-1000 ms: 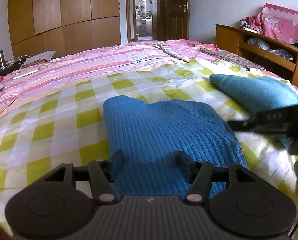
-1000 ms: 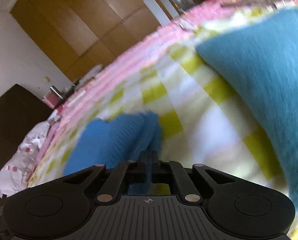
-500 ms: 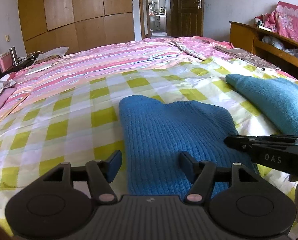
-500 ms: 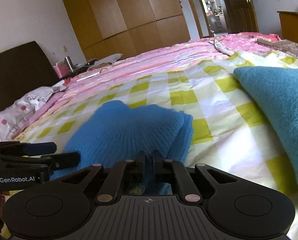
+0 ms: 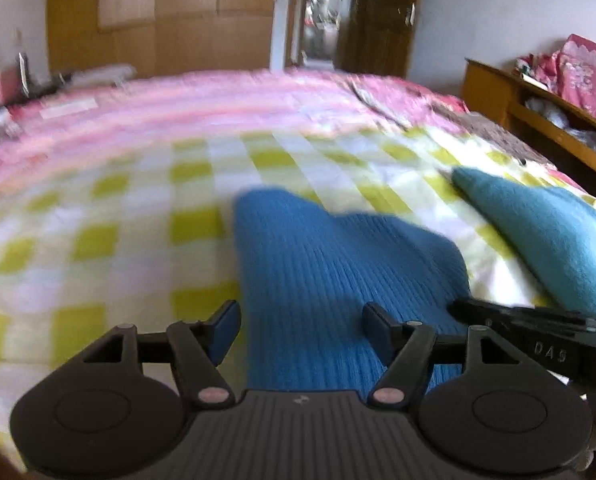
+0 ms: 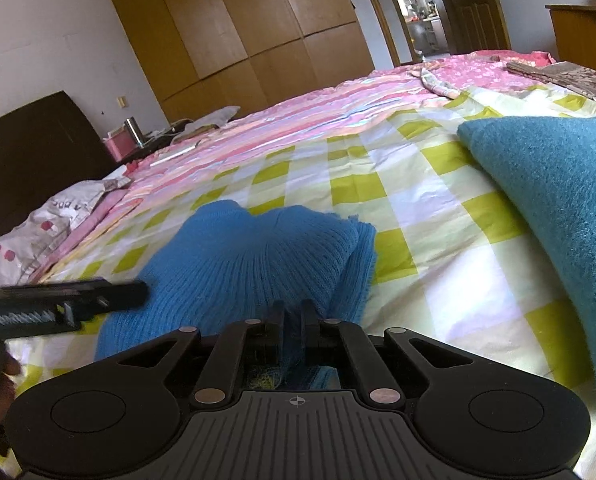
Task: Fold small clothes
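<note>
Now our right gripper [image 6: 292, 312] pinches the blue knit [image 6: 249, 256]; our left gripper [image 5: 300, 328], jaws just widening, straddles its edge without gripping.

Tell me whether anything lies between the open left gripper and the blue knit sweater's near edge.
Nothing visible does. The left gripper, its jaws just opening, hangs over the blue knit sweater with only checked sheet beside it. The right gripper already pinches the sweater's other corner.
</note>
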{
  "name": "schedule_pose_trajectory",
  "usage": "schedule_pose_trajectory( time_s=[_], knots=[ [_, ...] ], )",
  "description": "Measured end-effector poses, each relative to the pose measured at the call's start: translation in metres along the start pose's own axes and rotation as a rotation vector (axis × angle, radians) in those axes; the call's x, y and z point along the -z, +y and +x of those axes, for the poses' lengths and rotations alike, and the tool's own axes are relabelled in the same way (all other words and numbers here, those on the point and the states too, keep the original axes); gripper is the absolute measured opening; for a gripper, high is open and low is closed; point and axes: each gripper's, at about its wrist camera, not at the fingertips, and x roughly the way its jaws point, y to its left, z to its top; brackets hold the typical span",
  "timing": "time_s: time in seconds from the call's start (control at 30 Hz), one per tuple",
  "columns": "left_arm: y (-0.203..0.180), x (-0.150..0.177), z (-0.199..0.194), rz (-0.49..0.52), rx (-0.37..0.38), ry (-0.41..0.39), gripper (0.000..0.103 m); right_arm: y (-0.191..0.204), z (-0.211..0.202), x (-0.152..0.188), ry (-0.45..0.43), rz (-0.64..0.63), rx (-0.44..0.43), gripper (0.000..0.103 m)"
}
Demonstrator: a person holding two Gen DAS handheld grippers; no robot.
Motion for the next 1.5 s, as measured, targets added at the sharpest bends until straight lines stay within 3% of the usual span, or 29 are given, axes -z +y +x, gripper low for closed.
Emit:
schedule_pose_trajectory(
  time_s=[0.17, 0.27, 0.4, 0.47, 0.6, 0.73, 0.87, 1.27, 1.5],
  knots=[
    [0.010, 0.008, 0.005, -0.095, 0.057, 0.026, 0.073, -0.004, 0.000, -0.002, 0.011, 0.003, -0.010, 0.003],
    [0.007, 0.014, -0.001, -0.084, 0.065, 0.030, 0.072, -0.007, 0.000, -0.003, 0.018, 0.003, -0.013, 0.003],
    [-0.004, 0.019, -0.013, -0.033, 0.020, 0.032, 0.072, -0.003, -0.004, -0.004, 0.026, -0.018, 0.011, 0.004],
    [-0.009, 0.021, -0.019, -0.010, -0.013, 0.028, 0.072, 0.005, -0.013, -0.002, 0.014, -0.052, 0.040, 0.016],
    [-0.015, 0.028, -0.032, 0.031, -0.056, 0.023, 0.072, 0.026, -0.033, 0.004, -0.013, -0.095, 0.060, 0.017],
    [-0.015, 0.038, -0.039, 0.042, -0.071, 0.036, 0.072, 0.040, -0.047, 0.015, -0.013, -0.114, 0.069, 0.017],
    [-0.014, 0.047, -0.041, 0.030, -0.081, 0.060, 0.072, 0.040, -0.044, 0.026, 0.055, -0.079, 0.109, 0.017],
    [-0.013, 0.067, -0.065, -0.001, -0.073, 0.042, 0.074, 0.070, -0.078, 0.036, 0.052, -0.109, 0.133, 0.017],
    [-0.005, 0.081, -0.081, -0.028, -0.098, 0.035, 0.088, 0.085, -0.088, 0.052, 0.054, -0.099, 0.143, 0.017]
  ],
)
